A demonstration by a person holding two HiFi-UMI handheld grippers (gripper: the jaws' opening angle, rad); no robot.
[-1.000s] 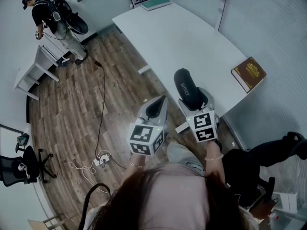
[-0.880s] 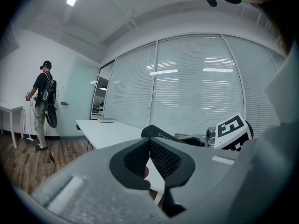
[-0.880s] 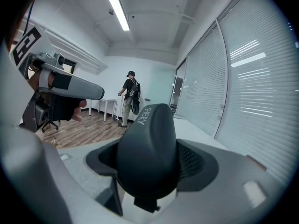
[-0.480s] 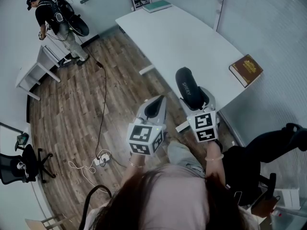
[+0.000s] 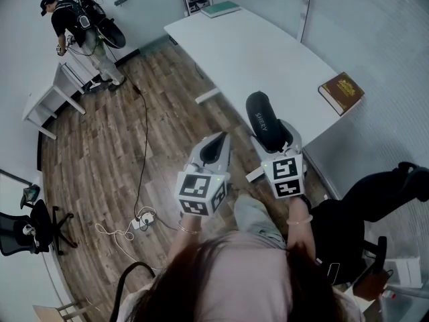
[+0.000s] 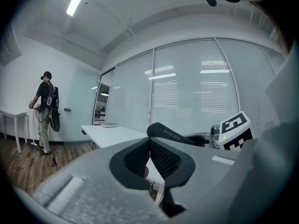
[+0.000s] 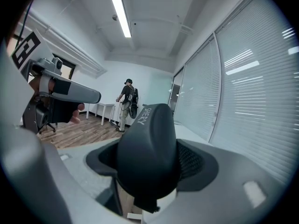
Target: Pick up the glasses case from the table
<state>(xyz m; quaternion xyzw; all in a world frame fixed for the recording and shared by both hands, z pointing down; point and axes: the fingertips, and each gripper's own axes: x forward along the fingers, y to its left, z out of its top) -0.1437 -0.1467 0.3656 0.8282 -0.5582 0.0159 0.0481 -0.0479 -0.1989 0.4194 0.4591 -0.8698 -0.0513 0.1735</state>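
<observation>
The black glasses case (image 5: 261, 118), printed SHERY, is held off the white table (image 5: 268, 52), over its near edge. My right gripper (image 5: 271, 137) is shut on the case. In the right gripper view the case (image 7: 147, 150) fills the space between the jaws of the right gripper (image 7: 148, 171). My left gripper (image 5: 213, 150) hangs to the left over the wooden floor, its jaws shut together on nothing. In the left gripper view the left gripper (image 6: 149, 158) is closed, and the case (image 6: 172, 134) shows just beyond it.
A brown book (image 5: 342, 92) lies on the table's right end, and a teal book (image 5: 221, 8) lies at its far end. A person (image 5: 80, 27) stands by a small white desk (image 5: 47, 102) far left. A cable and power strip (image 5: 141, 220) lie on the floor. A black chair (image 5: 27, 228) stands left.
Both grippers keep their pose and the right one still holds the case. The table and brown book sit slightly higher in the head view.
</observation>
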